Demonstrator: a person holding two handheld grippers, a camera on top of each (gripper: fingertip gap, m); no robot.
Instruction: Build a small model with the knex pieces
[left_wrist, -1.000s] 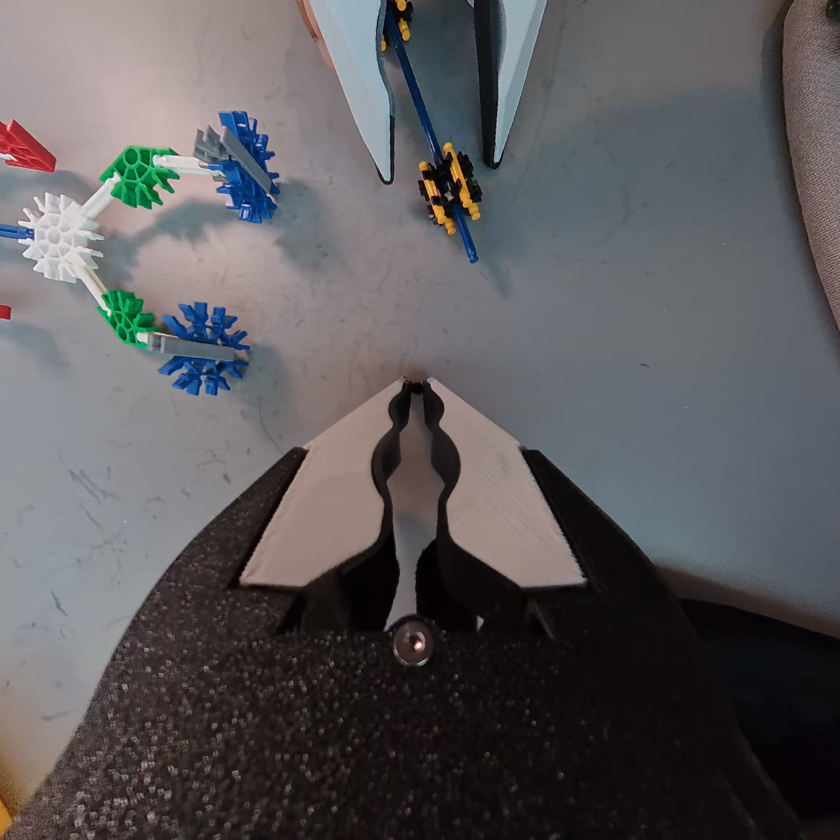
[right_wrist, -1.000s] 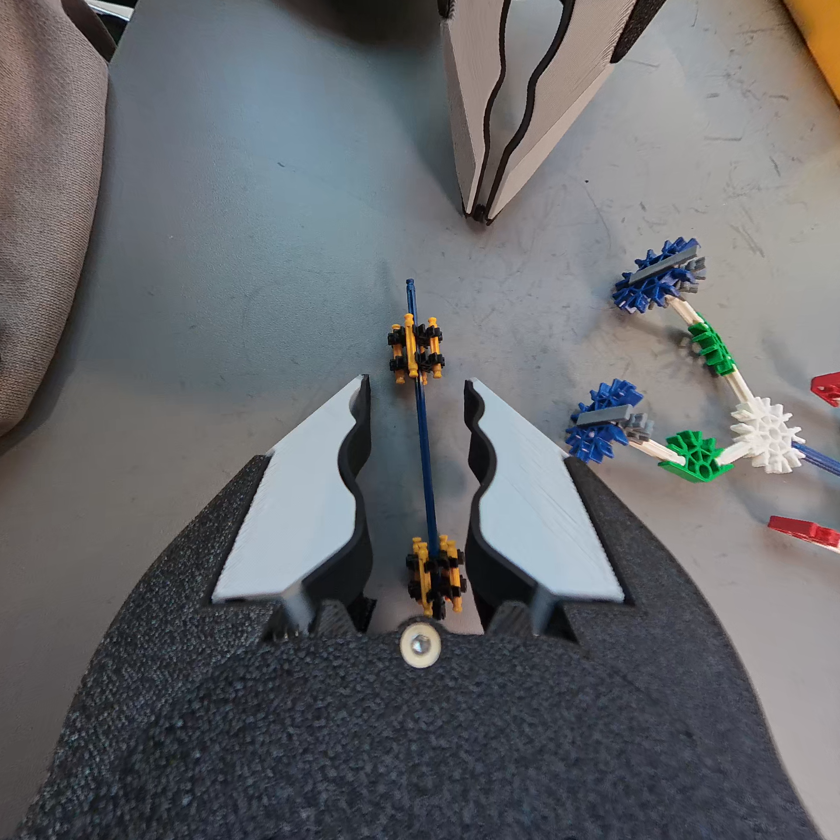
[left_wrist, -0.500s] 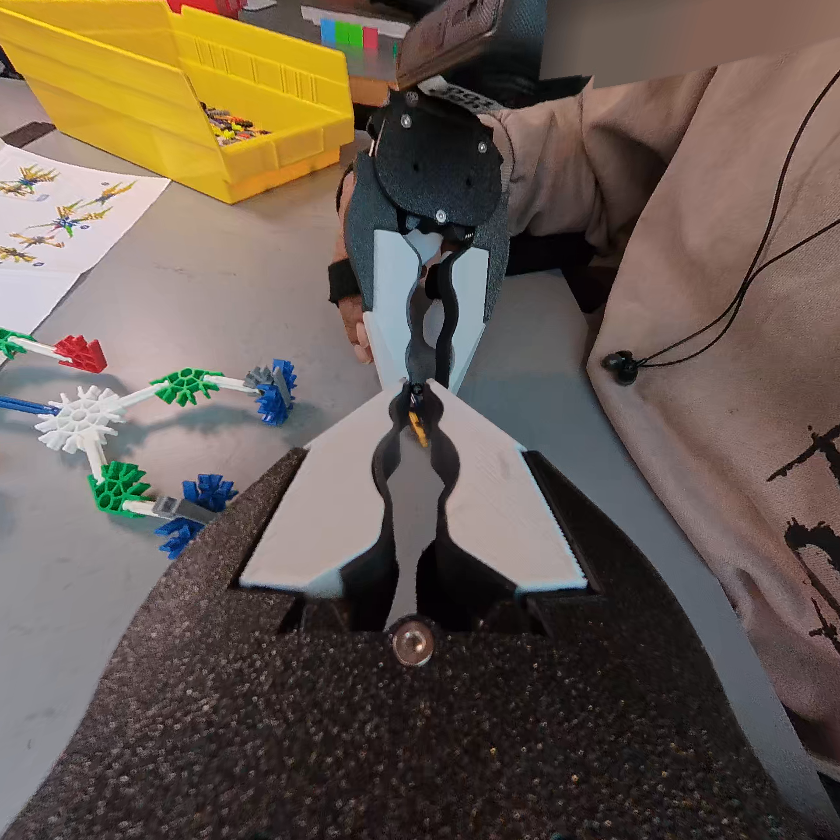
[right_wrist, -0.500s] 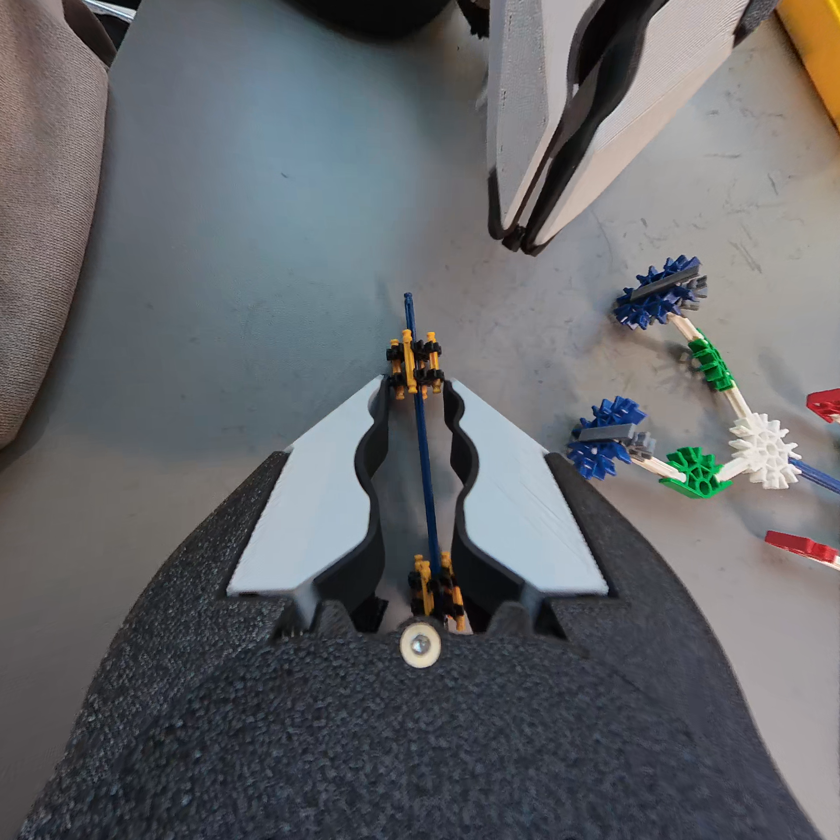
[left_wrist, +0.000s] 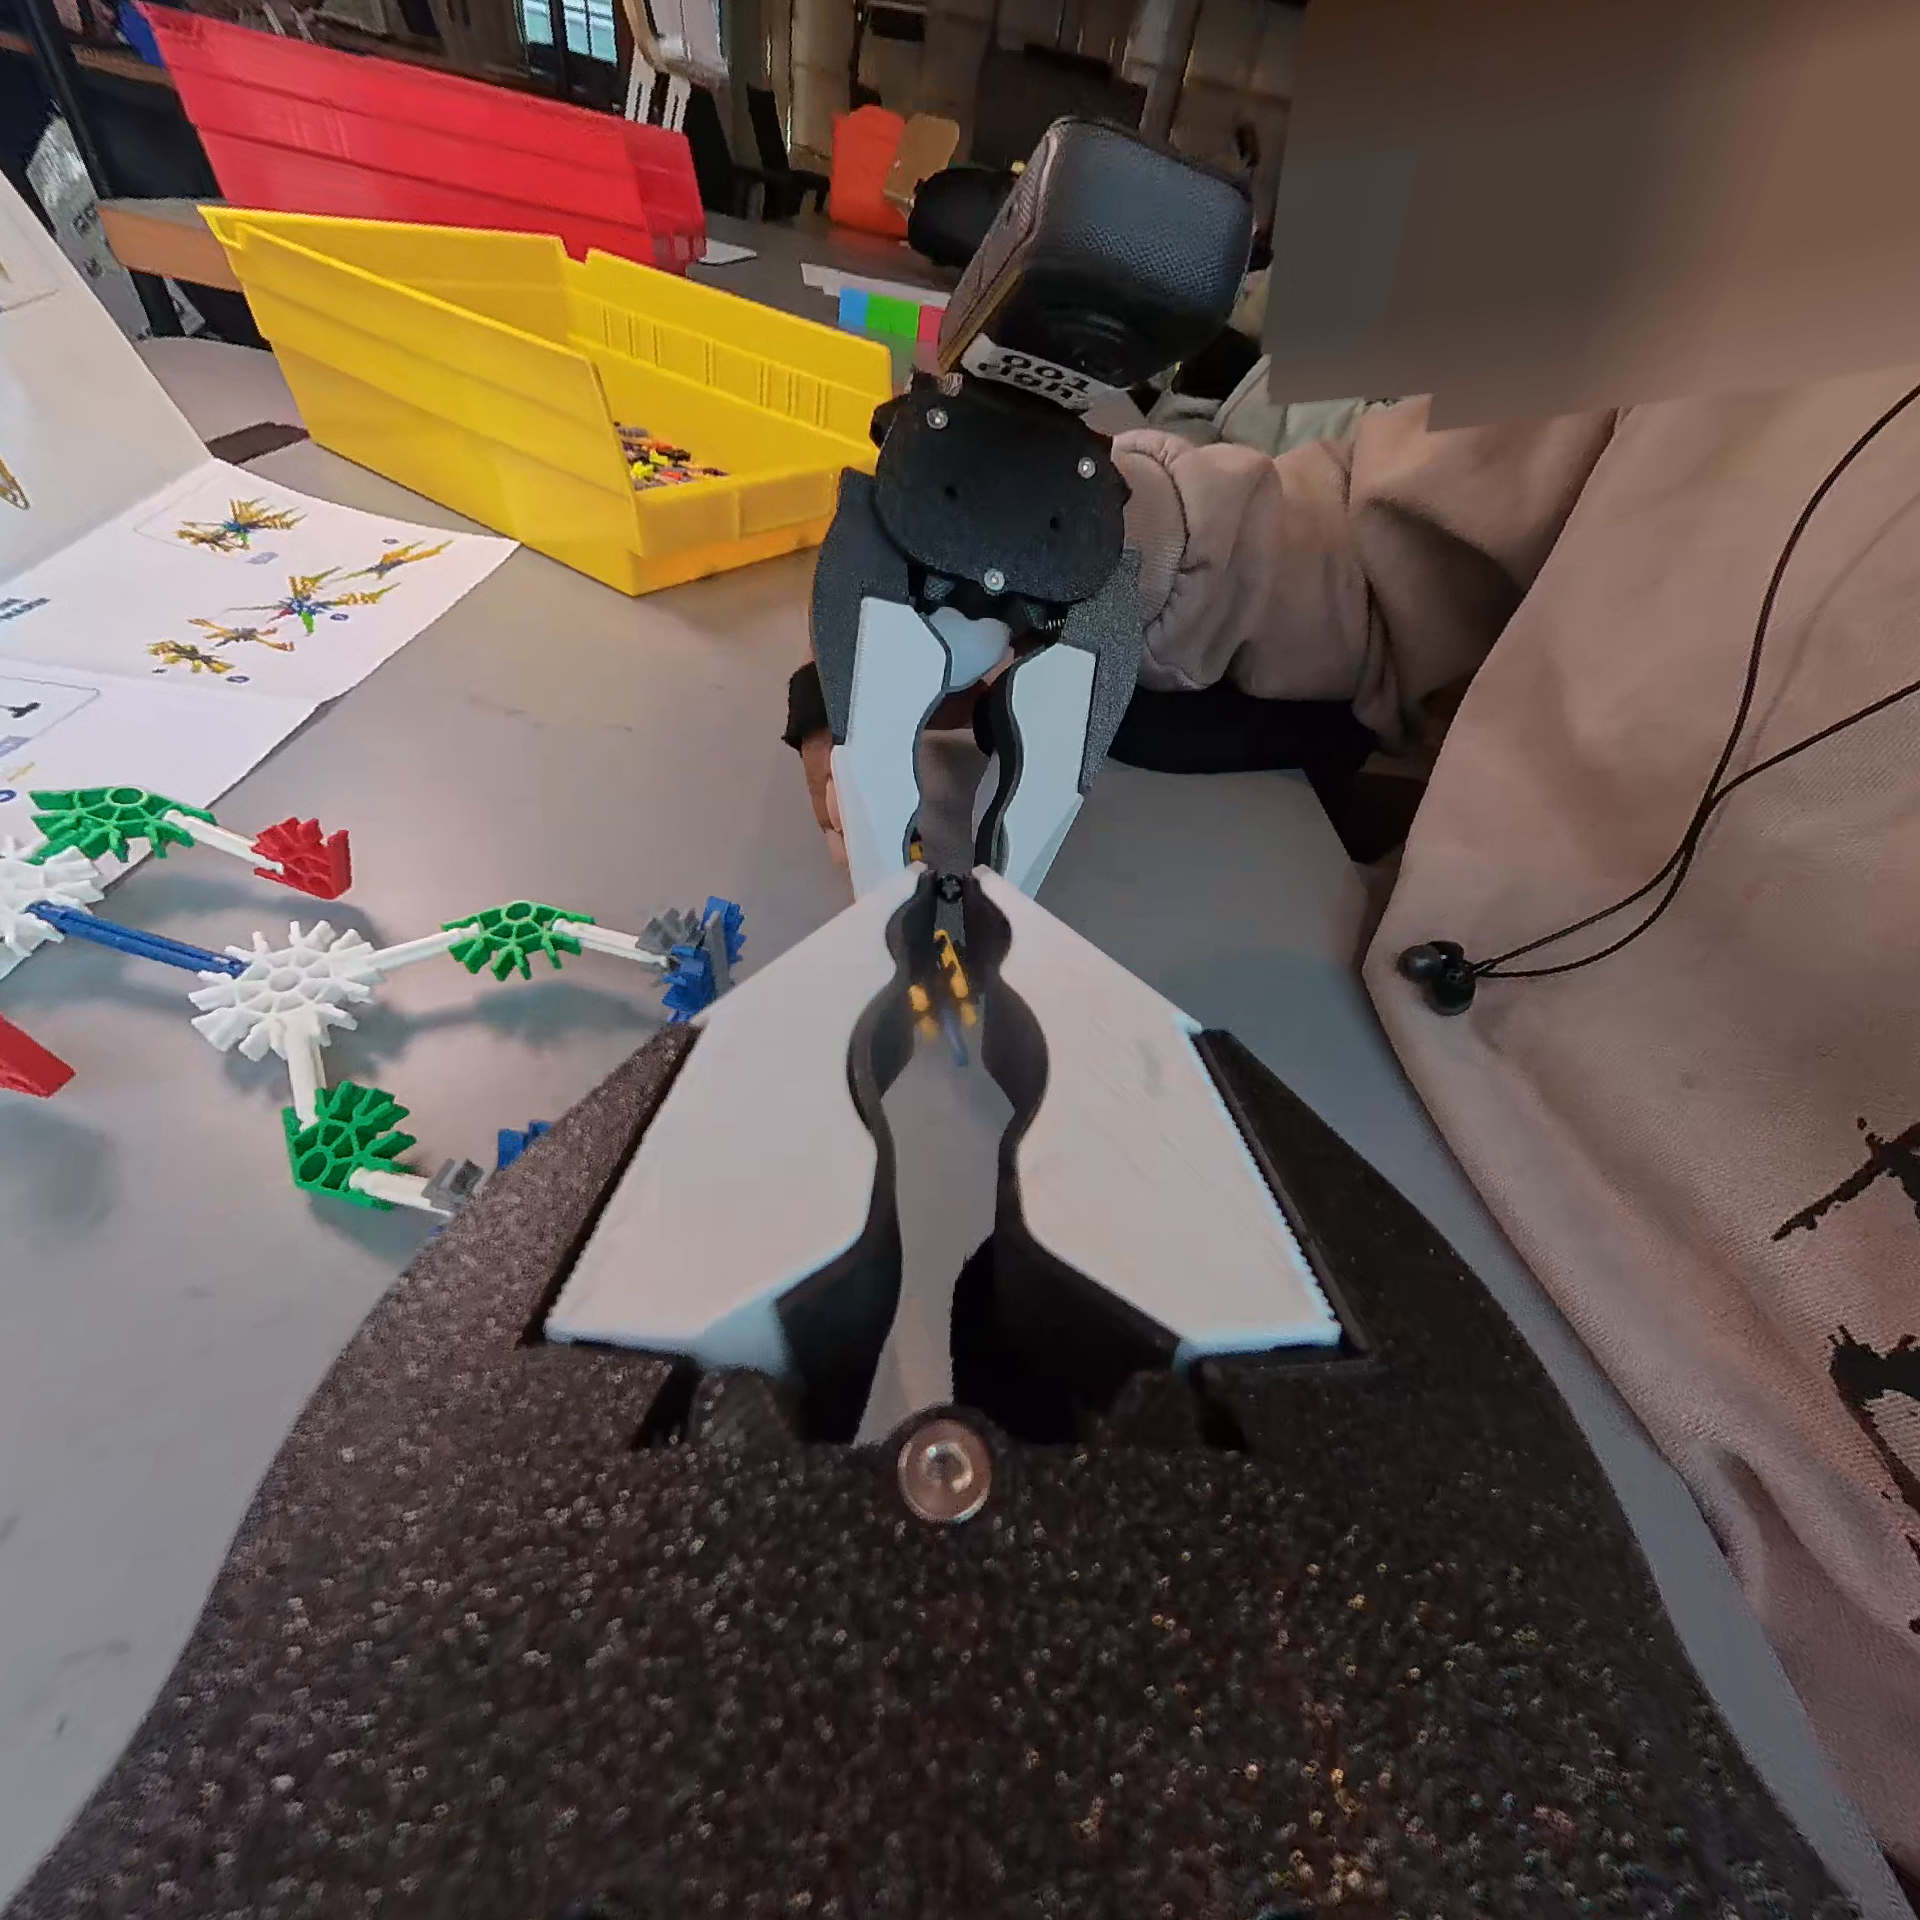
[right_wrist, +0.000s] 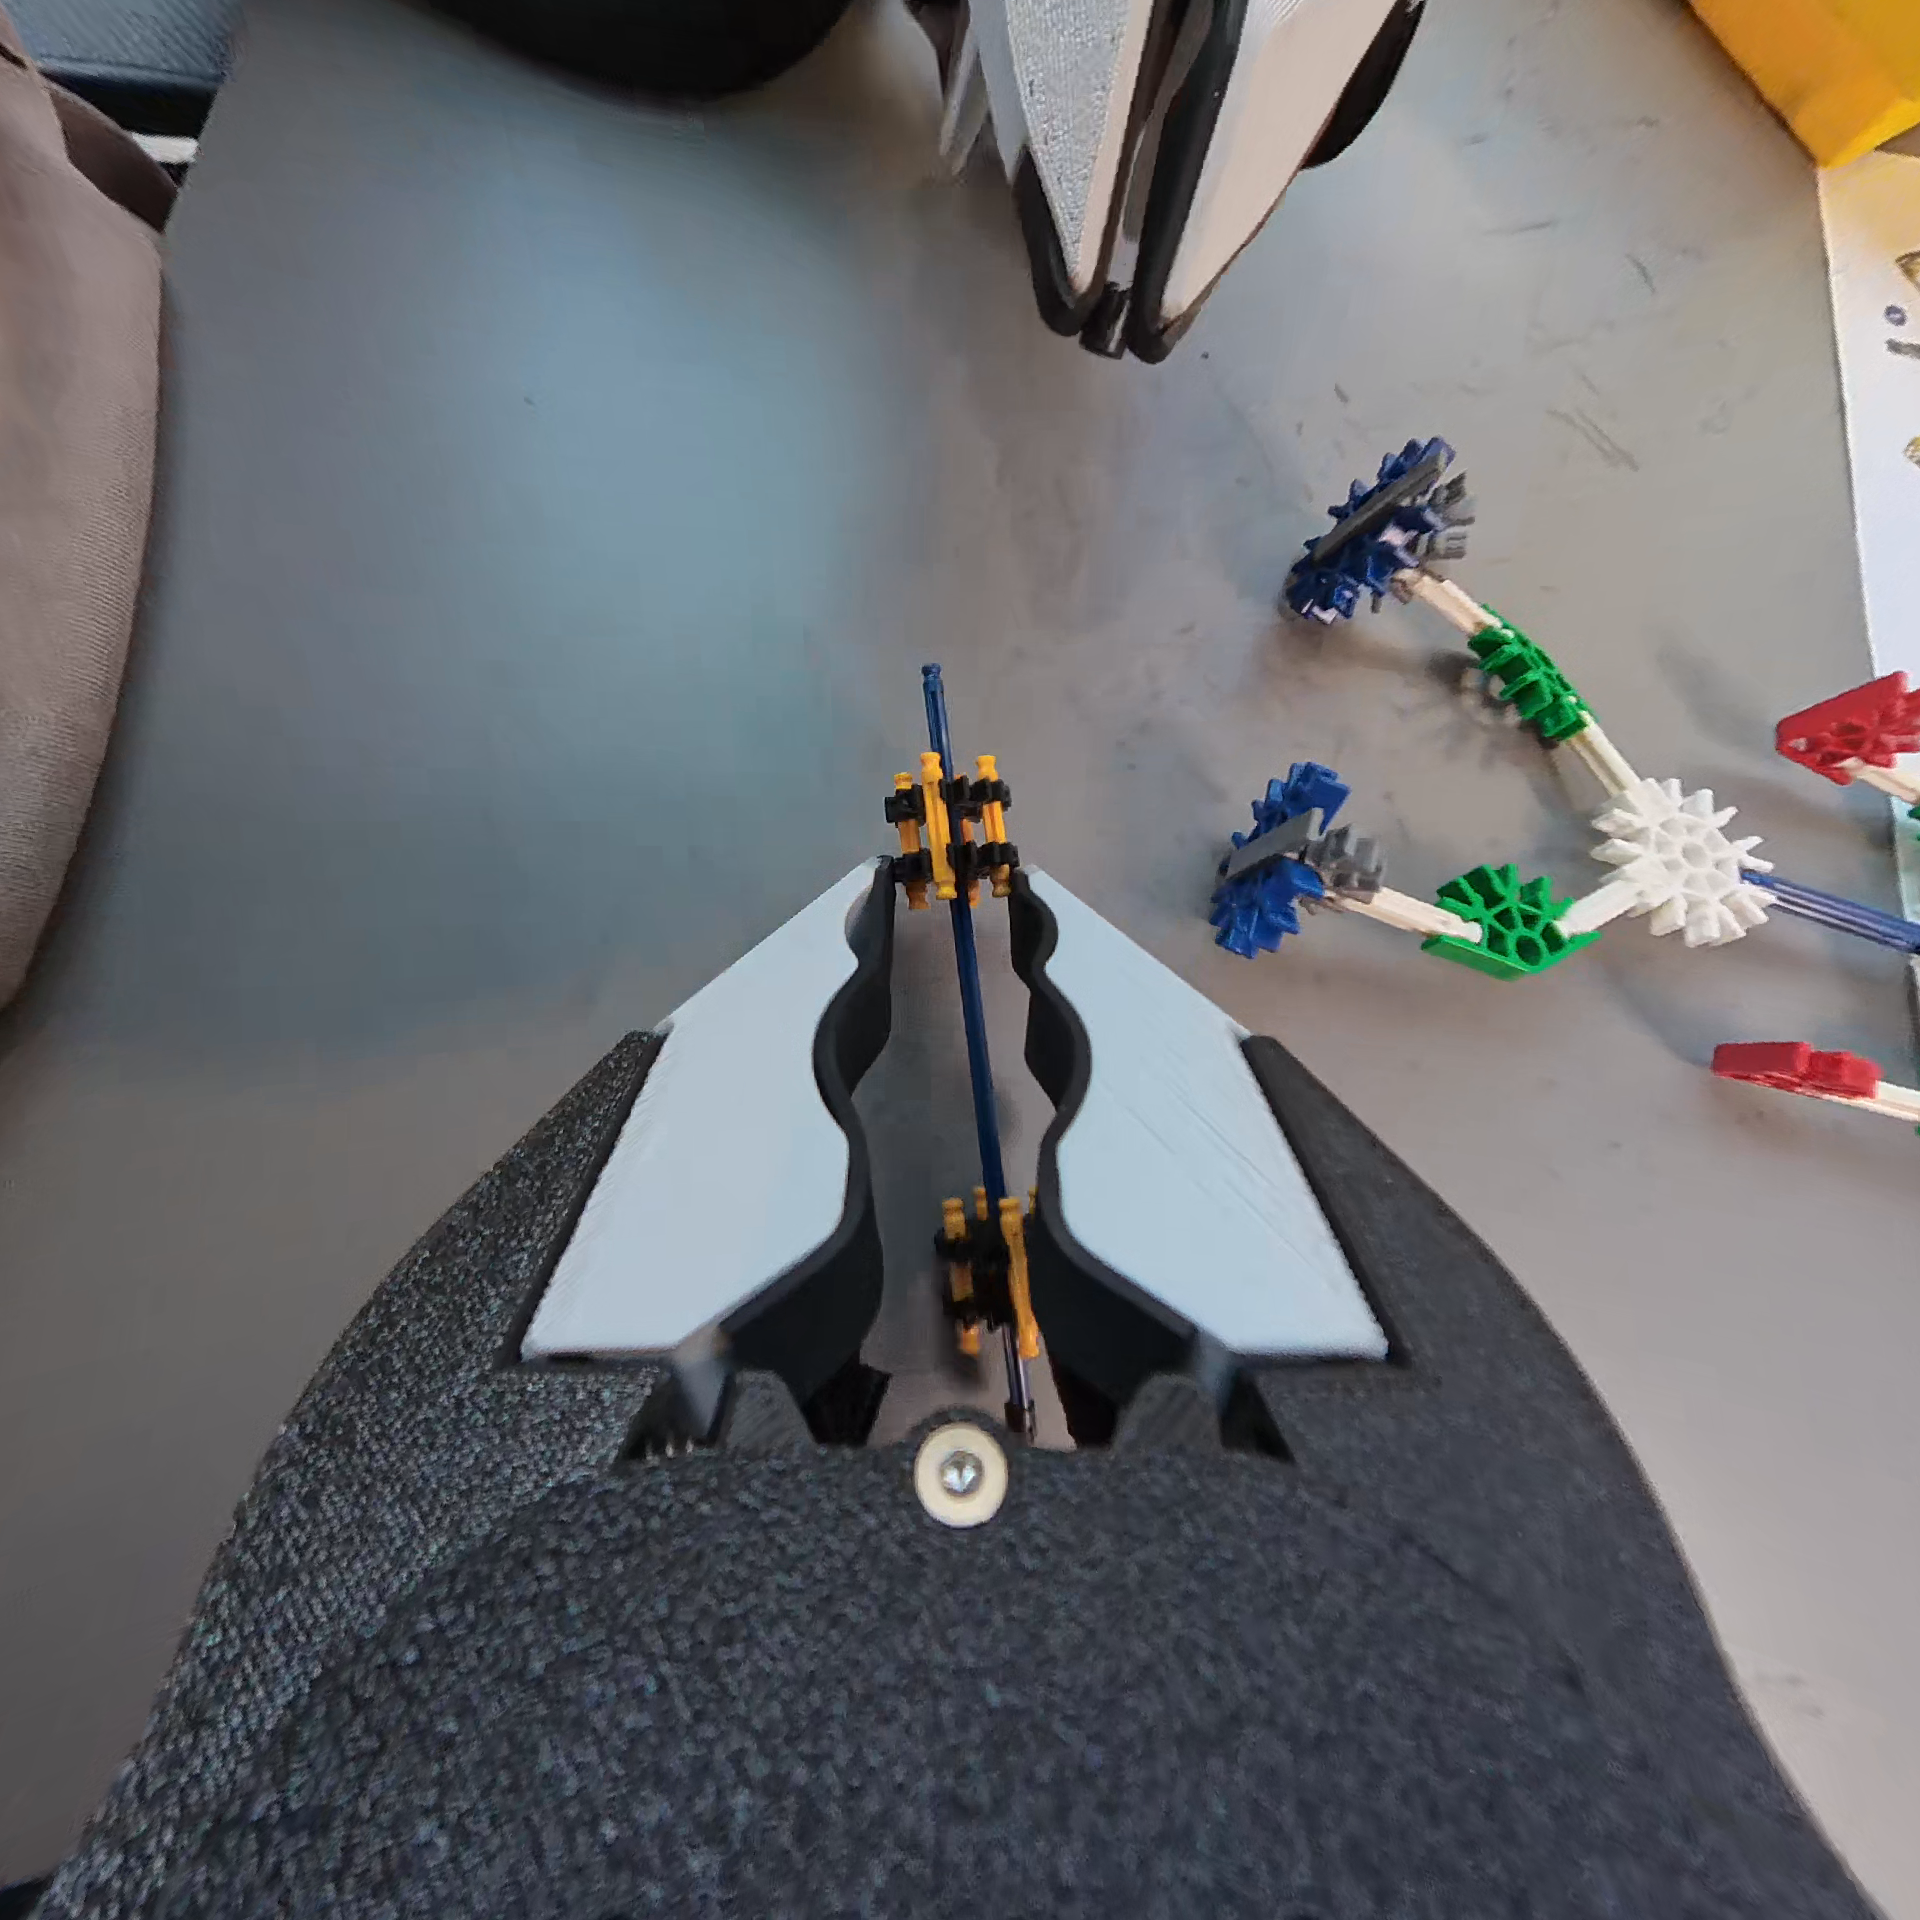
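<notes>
Two grippers meet above the grey table (right_wrist: 520, 520). On the left, the toy assembly (left_wrist: 301, 987) of white, green and blue connectors lies flat. The left gripper (left_wrist: 945, 894) has its jaws nearly pressed together around the rod tip. The right gripper (right_wrist: 951, 873) pinches the blue rod (right_wrist: 971, 1039) with yellow-black clusters, lifted from the table.
</notes>
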